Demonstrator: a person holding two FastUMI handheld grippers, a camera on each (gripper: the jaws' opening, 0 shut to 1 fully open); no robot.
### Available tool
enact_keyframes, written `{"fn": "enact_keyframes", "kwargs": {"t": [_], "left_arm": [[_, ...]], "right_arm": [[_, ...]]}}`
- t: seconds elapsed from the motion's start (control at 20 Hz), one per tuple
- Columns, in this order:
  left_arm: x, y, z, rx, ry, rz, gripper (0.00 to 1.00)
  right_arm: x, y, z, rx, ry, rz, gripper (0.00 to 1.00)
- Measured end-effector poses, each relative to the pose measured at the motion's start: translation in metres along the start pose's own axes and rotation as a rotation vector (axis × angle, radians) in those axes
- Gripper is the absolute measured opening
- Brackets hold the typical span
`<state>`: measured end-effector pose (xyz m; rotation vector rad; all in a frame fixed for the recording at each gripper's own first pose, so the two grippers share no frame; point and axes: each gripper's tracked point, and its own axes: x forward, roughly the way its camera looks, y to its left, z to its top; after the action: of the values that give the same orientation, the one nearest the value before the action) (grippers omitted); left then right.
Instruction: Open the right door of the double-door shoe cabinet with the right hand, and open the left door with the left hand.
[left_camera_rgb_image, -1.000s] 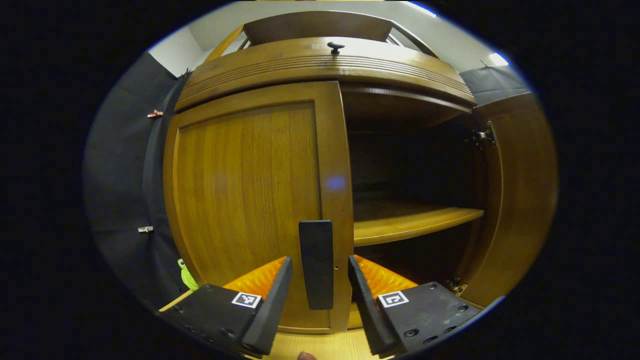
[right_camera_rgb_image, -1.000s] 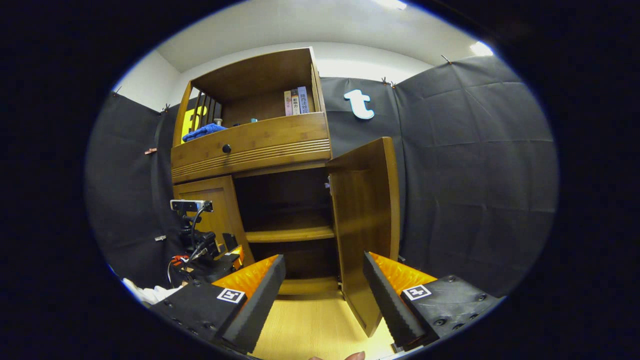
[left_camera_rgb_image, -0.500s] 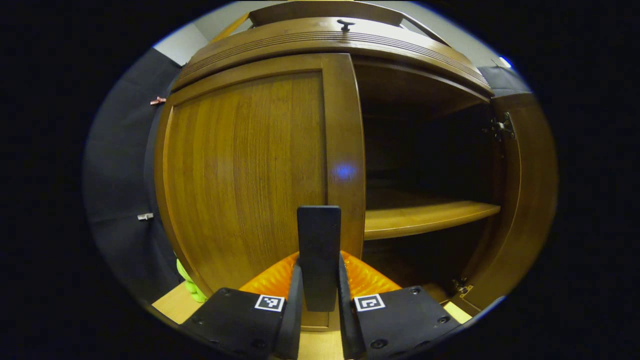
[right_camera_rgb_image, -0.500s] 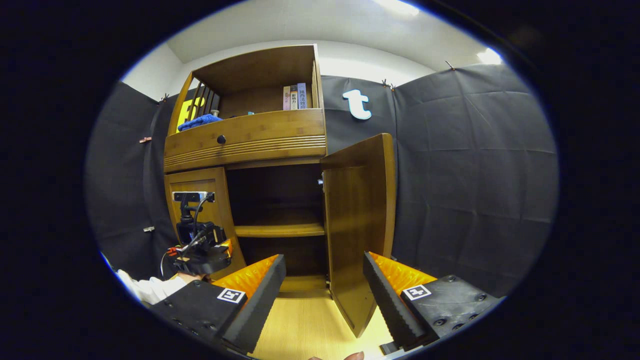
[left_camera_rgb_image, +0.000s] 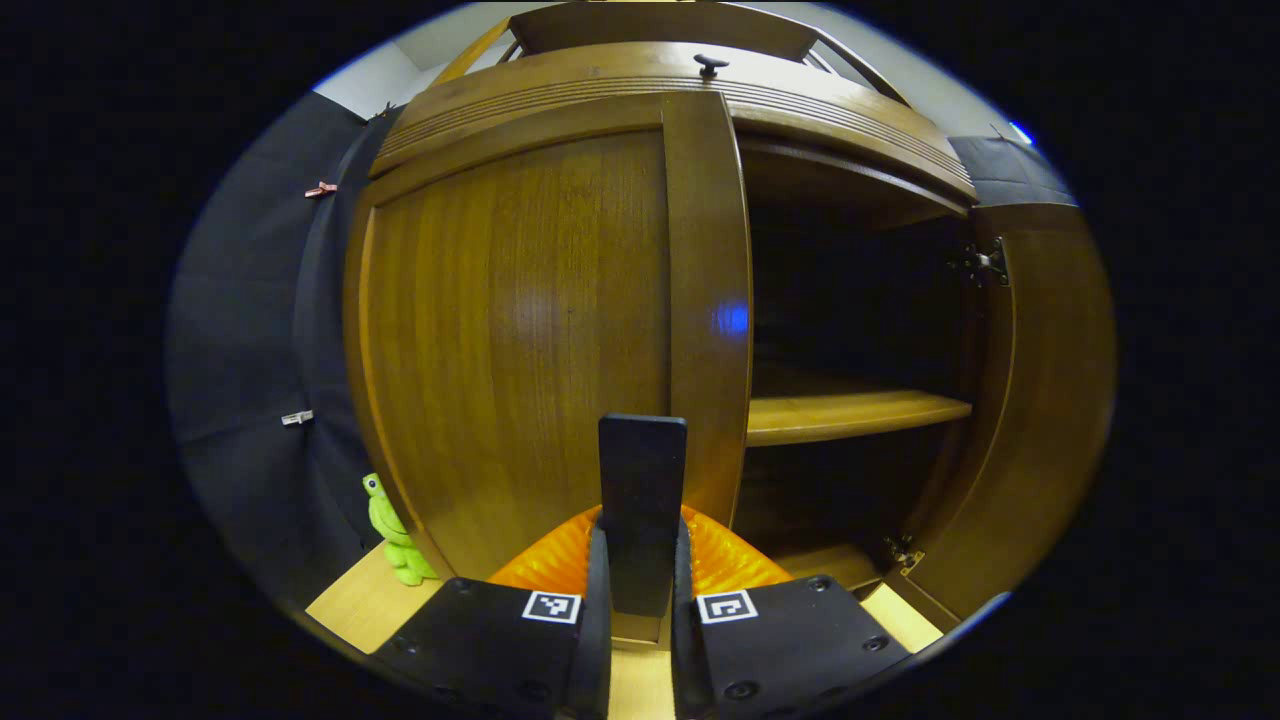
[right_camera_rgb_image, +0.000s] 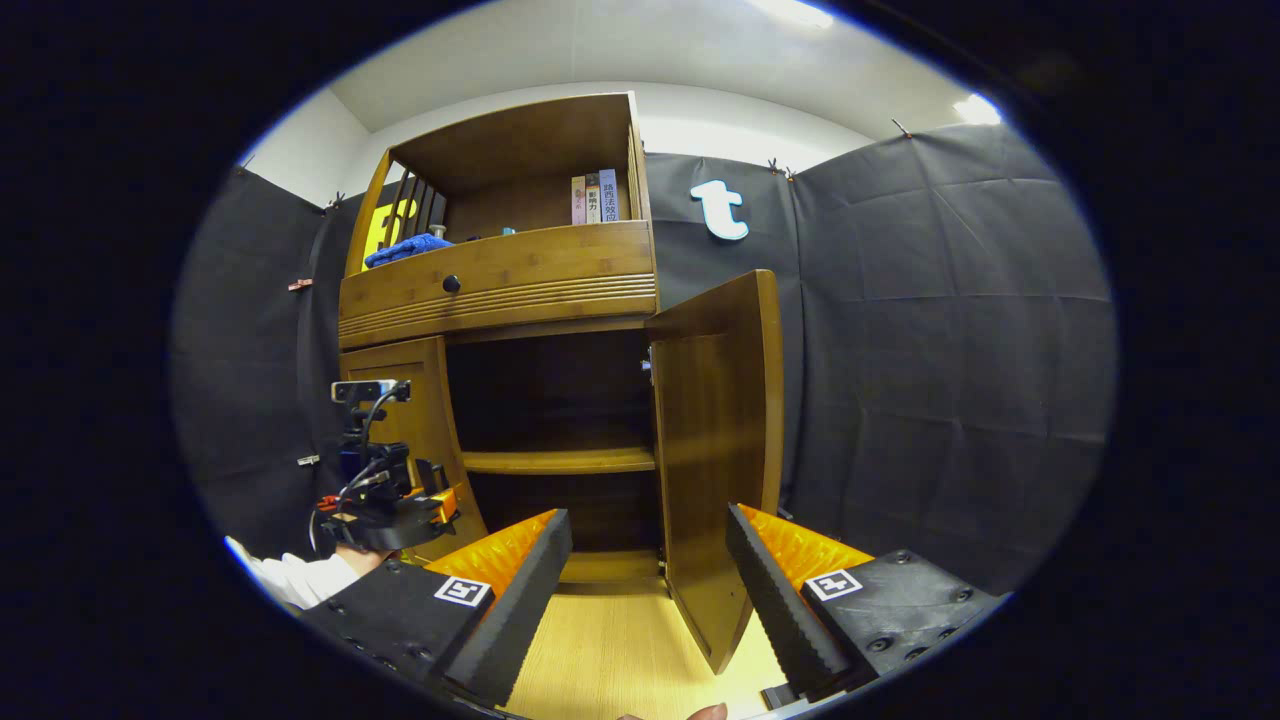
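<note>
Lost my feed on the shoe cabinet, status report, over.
Left gripper shut on black bar handle of brown wooden left door, door barely ajar. Right gripper open, holding nothing; brown wooden right door swung wide. Nothing in the way.

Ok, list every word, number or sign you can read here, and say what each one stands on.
Upright books on the brown wooden cabinet: spine print too small to read.
Square black-and-white tags on the left gripper and right gripper: patterns only, no words.
Black door handle: no marking.
Nothing else bears readable text.
</note>
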<state>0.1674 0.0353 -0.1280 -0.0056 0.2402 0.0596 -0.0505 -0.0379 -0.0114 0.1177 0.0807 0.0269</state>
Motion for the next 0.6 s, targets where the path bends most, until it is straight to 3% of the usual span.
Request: {"fn": "enact_keyframes", "kwargs": {"t": [0.6], "left_arm": [[-0.074, 0.044, -0.019, -0.011, 0.014, 0.027, 0.26]], "right_arm": [[-0.002, 0.015, 0.001, 0.018, -0.005, 0.045, 0.98]]}}
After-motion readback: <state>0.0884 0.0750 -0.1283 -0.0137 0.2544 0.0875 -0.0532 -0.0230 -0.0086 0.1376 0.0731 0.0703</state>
